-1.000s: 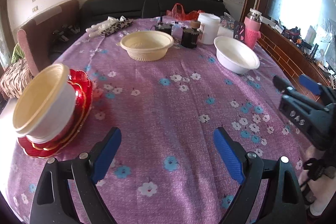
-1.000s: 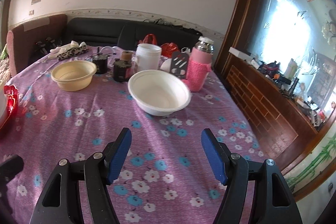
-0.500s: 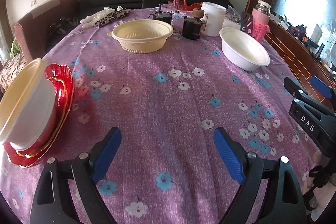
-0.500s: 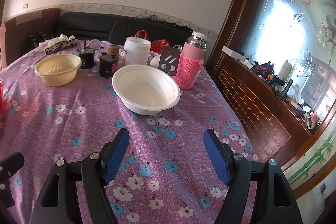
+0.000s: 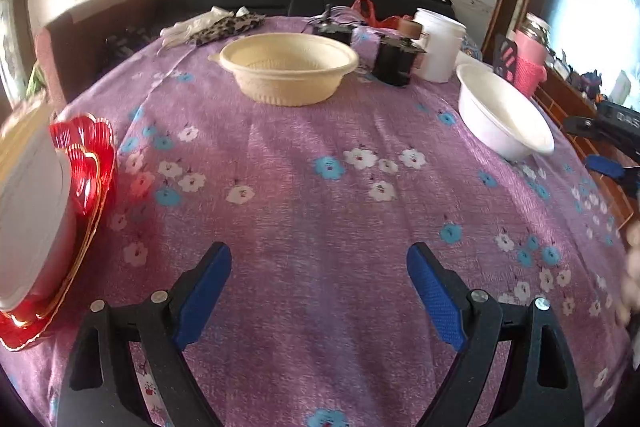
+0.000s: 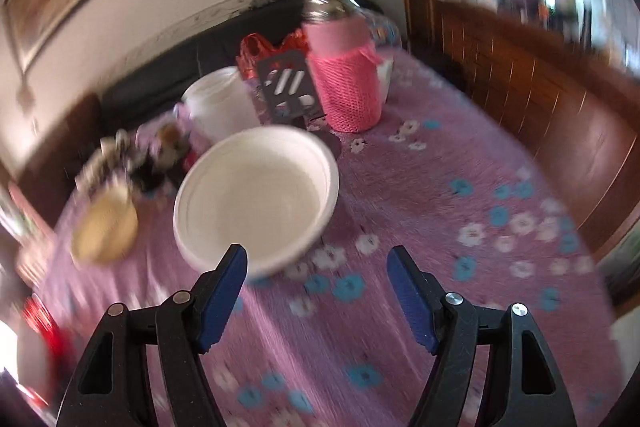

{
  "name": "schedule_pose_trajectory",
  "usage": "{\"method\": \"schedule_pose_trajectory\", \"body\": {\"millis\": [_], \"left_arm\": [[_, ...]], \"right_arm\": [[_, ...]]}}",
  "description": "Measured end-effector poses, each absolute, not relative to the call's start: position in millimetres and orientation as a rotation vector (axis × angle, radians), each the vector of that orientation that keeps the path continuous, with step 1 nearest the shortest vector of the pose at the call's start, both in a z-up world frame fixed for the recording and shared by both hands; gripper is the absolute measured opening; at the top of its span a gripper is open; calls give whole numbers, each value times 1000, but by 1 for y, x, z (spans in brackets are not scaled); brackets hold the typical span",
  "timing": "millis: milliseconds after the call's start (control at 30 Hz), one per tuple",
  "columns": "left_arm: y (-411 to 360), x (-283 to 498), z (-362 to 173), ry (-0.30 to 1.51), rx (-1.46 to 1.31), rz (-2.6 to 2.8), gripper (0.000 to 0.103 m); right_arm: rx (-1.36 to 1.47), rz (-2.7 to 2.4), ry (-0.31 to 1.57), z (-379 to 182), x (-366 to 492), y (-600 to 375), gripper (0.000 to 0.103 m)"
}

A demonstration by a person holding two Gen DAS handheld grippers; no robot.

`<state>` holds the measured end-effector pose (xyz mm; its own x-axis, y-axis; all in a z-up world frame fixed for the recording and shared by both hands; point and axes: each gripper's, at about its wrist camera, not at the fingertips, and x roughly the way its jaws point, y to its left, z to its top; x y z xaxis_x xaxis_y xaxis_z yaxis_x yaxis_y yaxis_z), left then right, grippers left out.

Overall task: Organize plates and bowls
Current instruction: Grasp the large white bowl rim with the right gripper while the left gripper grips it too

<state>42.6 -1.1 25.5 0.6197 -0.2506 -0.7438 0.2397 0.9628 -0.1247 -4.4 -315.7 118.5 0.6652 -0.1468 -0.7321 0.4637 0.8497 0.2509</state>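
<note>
Surface (image 5: 320, 187): covered in purple woven cloth, matt, slightly rough, printed with flowers. White bowl (image 6: 256, 195): smooth, matt, foam-like or plastic; cannot tell which. Cream bowl (image 5: 289, 69): plastic, dull sheen, ribbed outside. Red plates (image 5: 86, 163): glossy, translucent, fluted, gilt edge. Flask (image 6: 344, 75): shiny metal top, pink knitted sleeve. Left tongs (image 5: 319, 269) and right tongs (image 6: 317, 269): black matt plastic frames, blue textured pads, bright metal rivets. Wall panelling (image 6: 540, 99): polished wood.
</note>
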Motion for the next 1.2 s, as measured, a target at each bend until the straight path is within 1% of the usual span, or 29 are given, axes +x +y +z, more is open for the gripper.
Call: {"method": "schedule_pose_trajectory", "body": {"millis": [167, 233, 267, 300, 333, 367, 400, 467, 600, 900, 1000, 1133, 1200], "left_arm": [[7, 44, 31, 832, -46, -278, 89], [9, 45, 33, 826, -55, -284, 89], [10, 47, 32, 827, -60, -282, 89], [12, 48, 32, 833, -69, -281, 89], [14, 49, 32, 837, -80, -280, 89], [16, 50, 31, 841, -93, -278, 89], [20, 52, 32, 843, -111, -271, 89], [27, 54, 32, 843, -142, -259, 89], [40, 57, 34, 840, -205, -243, 89], [50, 48, 45, 801, -297, -336, 89], [43, 45, 43, 833, -306, -369, 89], [19, 38, 37, 910, -230, -398, 89], [7, 34, 33, 940, -193, -417, 89]], "right_arm": [[621, -357, 799, 100, 38, -349, 73], [668, -332, 826, 89, 56, -352, 64], [676, -333, 857, 82, 66, -353, 59], [680, -344, 881, 76, 72, -353, 39], [701, -339, 902, 69, 78, -354, 31], [737, -323, 915, 63, 81, -356, 18], [774, -307, 920, 58, 82, -356, 12], [808, -254, 931, 54, 78, -349, 10], [766, -162, 988, 55, 67, -324, 8], [488, 9, 1203, 61, 3, -234, 8], [440, 40, 1199, 58, -16, -224, 9], [386, 43, 1147, 63, -32, -212, 11], [398, 62, 1138, 61, -36, -207, 14]]}}
